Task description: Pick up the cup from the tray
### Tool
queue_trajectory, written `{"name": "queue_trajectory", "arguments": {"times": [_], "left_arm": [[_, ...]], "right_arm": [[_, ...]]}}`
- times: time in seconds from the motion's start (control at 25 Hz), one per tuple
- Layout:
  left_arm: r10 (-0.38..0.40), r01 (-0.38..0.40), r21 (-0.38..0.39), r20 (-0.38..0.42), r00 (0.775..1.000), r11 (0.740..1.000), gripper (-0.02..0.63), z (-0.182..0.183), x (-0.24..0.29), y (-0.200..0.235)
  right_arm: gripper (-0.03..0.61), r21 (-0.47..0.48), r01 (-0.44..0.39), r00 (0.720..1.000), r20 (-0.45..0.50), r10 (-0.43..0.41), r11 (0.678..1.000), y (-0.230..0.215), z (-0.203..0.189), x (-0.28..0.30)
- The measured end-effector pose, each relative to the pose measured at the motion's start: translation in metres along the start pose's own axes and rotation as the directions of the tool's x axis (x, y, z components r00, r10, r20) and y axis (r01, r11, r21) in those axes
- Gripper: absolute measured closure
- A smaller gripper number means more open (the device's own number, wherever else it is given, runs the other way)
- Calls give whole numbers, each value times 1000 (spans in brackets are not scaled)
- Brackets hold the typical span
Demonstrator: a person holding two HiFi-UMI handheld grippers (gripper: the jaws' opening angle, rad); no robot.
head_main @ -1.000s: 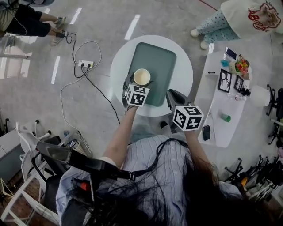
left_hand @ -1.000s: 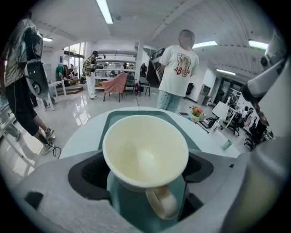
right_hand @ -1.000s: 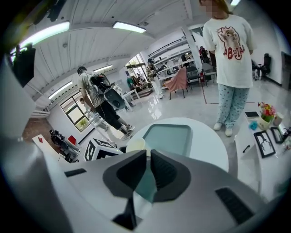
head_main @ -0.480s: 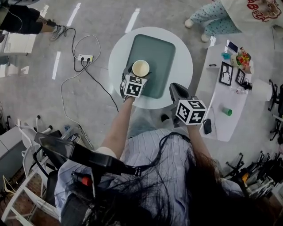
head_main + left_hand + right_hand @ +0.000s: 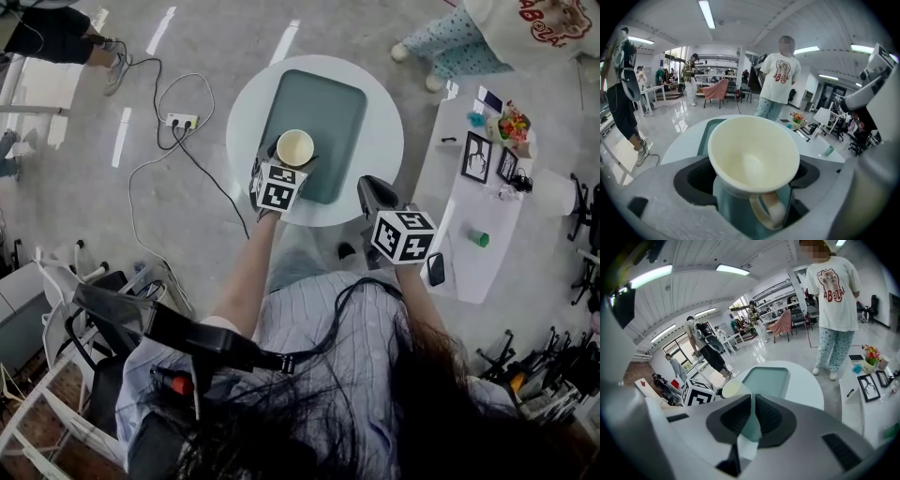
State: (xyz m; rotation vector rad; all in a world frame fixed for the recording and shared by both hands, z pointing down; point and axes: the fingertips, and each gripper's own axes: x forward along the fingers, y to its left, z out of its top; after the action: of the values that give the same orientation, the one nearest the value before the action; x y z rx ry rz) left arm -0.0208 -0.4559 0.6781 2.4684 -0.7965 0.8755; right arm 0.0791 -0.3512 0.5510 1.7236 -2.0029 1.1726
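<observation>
Left hand-held gripper (image 5: 752, 187): is clamping the cup (image 5: 753, 152), with its jaws pressing the sides below the rim and the handle pointing back at the camera.
Right hand-held gripper (image 5: 751, 425): is hanging with its jaws together, gripping nothing, by the near edge of the worktop (image 5: 384, 141) and well apart from the cup.
Cup: is sitting over the near left part of the tray (image 5: 323, 108).
Risk, swivel: the glazed wall is resting on only two contact points, so a quick lift could be tipping the cup between the jaws.
Risk, snag: a low pull toward the person could be catching the base on the tray's lip.
Hidden: the marker cube is covering the jaw contacts from above, and the cup's base is showing nowhere, so I cannot tell whether it is clearing the tray.
</observation>
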Motion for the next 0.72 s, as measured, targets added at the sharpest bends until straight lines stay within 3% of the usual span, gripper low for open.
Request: {"name": "queue_trajectory", "arguments": {"times": [0.56, 0.72], "left_arm": [[-8, 7, 21, 51, 999, 1000, 169, 18, -69, -58], [32, -34, 30, 75, 997, 999, 169, 21, -95, -70]], "right_arm": [[532, -36, -87, 996, 20, 88, 996, 2, -8, -29], [532, -54, -140, 989, 29, 142, 989, 9, -13, -35]]}}
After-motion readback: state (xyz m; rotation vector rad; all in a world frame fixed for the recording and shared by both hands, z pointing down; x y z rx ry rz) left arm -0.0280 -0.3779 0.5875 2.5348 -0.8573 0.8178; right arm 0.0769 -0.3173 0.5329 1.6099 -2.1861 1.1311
